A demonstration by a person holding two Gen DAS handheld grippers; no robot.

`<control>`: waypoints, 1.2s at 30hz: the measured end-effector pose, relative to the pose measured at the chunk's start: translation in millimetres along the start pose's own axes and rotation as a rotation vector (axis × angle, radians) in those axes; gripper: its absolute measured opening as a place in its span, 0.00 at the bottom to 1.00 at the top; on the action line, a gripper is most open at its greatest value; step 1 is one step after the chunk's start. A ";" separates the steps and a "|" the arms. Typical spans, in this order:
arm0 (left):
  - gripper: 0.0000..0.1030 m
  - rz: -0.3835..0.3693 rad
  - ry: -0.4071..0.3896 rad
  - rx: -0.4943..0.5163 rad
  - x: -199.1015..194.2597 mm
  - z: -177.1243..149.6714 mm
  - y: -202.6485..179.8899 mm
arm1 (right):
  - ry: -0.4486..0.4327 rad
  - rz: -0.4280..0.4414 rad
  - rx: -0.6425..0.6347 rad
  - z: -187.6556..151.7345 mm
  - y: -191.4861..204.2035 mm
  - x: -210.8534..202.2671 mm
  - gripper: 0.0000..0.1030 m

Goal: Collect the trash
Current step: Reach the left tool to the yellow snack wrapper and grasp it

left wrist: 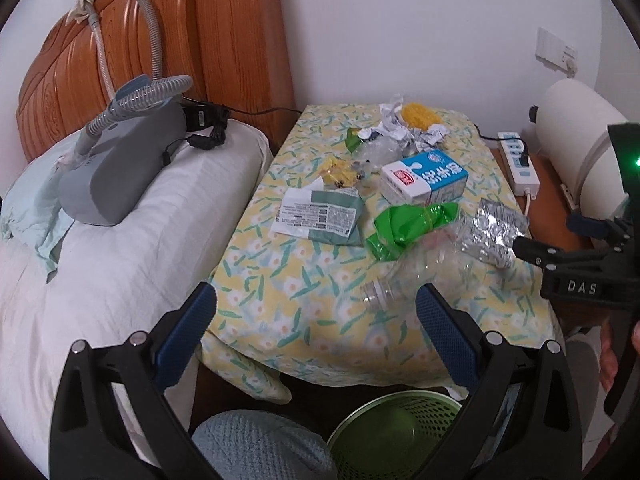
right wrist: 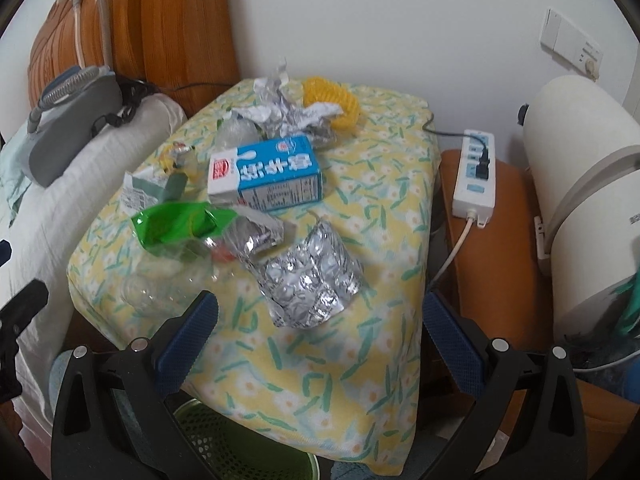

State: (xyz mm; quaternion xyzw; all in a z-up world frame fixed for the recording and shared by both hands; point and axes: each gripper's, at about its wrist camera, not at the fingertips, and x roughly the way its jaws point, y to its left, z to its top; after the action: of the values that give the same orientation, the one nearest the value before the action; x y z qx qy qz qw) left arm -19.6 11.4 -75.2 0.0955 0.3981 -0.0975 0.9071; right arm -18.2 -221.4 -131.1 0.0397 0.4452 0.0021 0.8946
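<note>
Trash lies on a small table with a yellow flowered cloth (left wrist: 312, 300) (right wrist: 360, 360): a blue-and-white milk carton (left wrist: 426, 178) (right wrist: 268, 174), a clear plastic bottle with a green label (left wrist: 412, 248) (right wrist: 176, 236), silver blister packs (left wrist: 494, 232) (right wrist: 308, 280), a printed wrapper (left wrist: 320, 216), crumpled foil (left wrist: 396, 124) (right wrist: 288, 114) and a yellow sponge (left wrist: 418, 114) (right wrist: 332, 104). A green mesh bin (left wrist: 396, 436) (right wrist: 240, 448) stands below the table's front. My left gripper (left wrist: 316, 328) is open and empty in front of the bottle. My right gripper (right wrist: 320, 332) is open and empty just short of the blister packs.
A bed with a white pillow (left wrist: 160, 216) and a grey machine with a hose (left wrist: 120, 160) lies left. A wooden headboard (left wrist: 180, 40) stands behind. A power strip (left wrist: 520, 160) (right wrist: 476, 172) and a white cylinder appliance (right wrist: 580, 184) sit right on a wooden stand.
</note>
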 end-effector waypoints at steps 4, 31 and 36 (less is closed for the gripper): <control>0.93 -0.038 0.006 0.036 7.2 -12.7 -6.0 | 0.023 0.022 0.015 -3.8 -8.8 13.3 0.98; 0.93 -0.087 0.017 -0.043 78.4 36.1 46.1 | -0.004 0.218 -0.029 25.2 31.1 -1.6 0.98; 0.93 -0.177 0.048 -0.061 108.8 65.5 43.3 | -0.014 0.185 -0.018 36.2 23.3 3.9 0.98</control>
State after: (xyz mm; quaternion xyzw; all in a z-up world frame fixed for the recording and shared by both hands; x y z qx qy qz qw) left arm 109.7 25.7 -108.1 0.0344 0.4297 -0.1629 0.8875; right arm 13.8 -200.5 -110.8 0.0724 0.4331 0.0884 0.8941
